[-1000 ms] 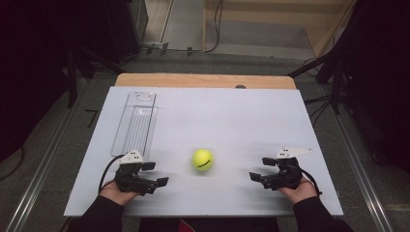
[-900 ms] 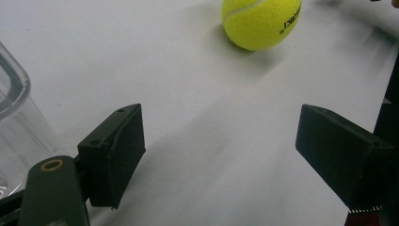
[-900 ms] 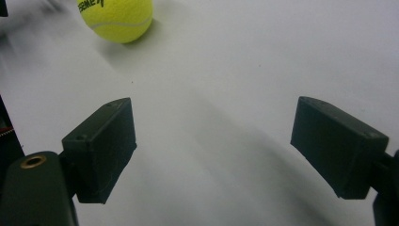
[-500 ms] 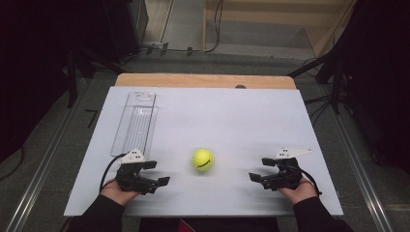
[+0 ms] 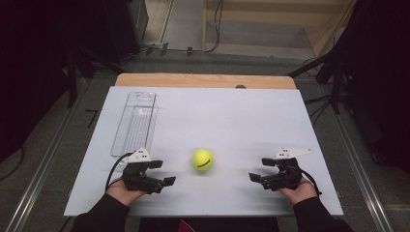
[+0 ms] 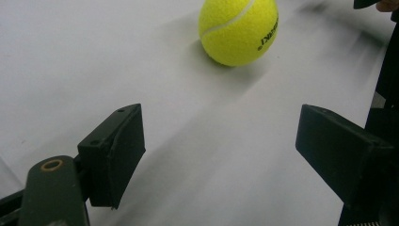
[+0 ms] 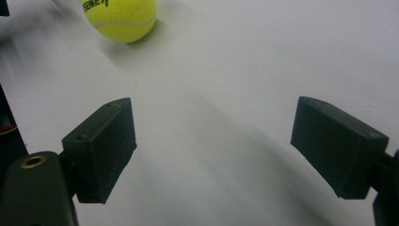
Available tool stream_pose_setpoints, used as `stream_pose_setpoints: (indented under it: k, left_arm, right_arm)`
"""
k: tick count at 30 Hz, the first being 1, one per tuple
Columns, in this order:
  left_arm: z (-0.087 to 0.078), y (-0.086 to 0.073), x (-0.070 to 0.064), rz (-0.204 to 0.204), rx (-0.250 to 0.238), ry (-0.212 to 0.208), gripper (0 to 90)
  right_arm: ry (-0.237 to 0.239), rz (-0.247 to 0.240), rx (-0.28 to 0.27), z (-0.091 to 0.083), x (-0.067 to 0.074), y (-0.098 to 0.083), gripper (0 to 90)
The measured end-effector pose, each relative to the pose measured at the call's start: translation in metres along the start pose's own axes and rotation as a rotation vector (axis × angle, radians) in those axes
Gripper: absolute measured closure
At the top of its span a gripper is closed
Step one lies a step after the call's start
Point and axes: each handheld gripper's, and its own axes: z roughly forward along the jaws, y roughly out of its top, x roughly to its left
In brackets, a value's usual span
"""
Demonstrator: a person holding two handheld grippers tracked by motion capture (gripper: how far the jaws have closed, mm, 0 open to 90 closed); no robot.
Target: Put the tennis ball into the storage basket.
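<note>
A yellow tennis ball [image 5: 203, 159] sits on the white table [image 5: 232, 116] between two hand-held grippers, near the table's front edge and touching neither of them. The left gripper [image 5: 163, 173] rests low at the near left, its jaws standing apart with nothing between them; in the left gripper view the same ball [image 6: 238, 29] lies ahead and well clear of the two black pads [image 6: 115, 153], its top cut off by the upper edge of the picture. The right gripper [image 5: 258, 169] mirrors it at the near right, jaws likewise spread wide and empty, and in the right gripper view the ball [image 7: 120, 19] appears at the upper left, again cropped at the top, with bare table between the pads [image 7: 101, 148].

Black lettering on the ball is partly legible in both gripper views but runs off around the curve and cannot be read whole. A clear plastic tray [image 5: 135, 123] lies lengthwise on the far left of the table, well apart from the ball; its see-through walls are hard to make out against the white surface. A strip of bare wood [image 5: 203, 80] shows along the table's far edge. The person's hands and dark sleeves enter from the bottom, the forearms cut off by the picture's edge. The surroundings are dark, and the cables and stands there are hard to tell apart.
</note>
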Motion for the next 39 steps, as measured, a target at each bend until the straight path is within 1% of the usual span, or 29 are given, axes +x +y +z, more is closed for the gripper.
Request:
stream_pose_setpoints:
  k: [2, 5, 9, 11, 17, 21, 37, 39]
  left_arm:
    - [0.002, 0.002, -0.001, 0.001, -0.005, -0.007, 16.9]
    - [0.003, 0.003, -0.002, 0.003, -0.006, -0.006, 16.9]
    - [0.006, 0.006, -0.004, 0.000, -0.010, -0.014, 16.9]
    - [0.007, 0.007, -0.004, 0.005, -0.010, -0.014, 16.9]
    - [0.010, 0.011, -0.006, -0.001, -0.017, -0.024, 16.9]
    - [0.011, 0.014, -0.006, 0.004, -0.019, -0.028, 16.9]
    - [0.012, 0.027, -0.011, 0.012, -0.023, -0.041, 16.9]
    - [0.013, 0.028, -0.012, 0.018, -0.026, -0.054, 16.6]
  right_arm:
    - [0.000, 0.002, 0.001, 0.000, 0.000, 0.000, 12.6]
    - [0.000, 0.002, 0.001, 0.000, 0.000, 0.000, 12.6]
    - [0.000, 0.001, 0.002, 0.000, 0.000, 0.000, 12.6]
    - [0.002, 0.002, 0.002, 0.000, 0.001, 0.000, 12.6]
    - [0.001, 0.000, 0.000, 0.000, 0.001, 0.000, 12.6]
    - [-0.002, 0.000, -0.009, -0.001, 0.000, -0.001, 12.6]
    - [-0.001, -0.003, -0.004, 0.000, 0.001, 0.000, 12.5]
    - [-0.001, -0.003, -0.004, 0.000, 0.001, 0.000, 12.6]
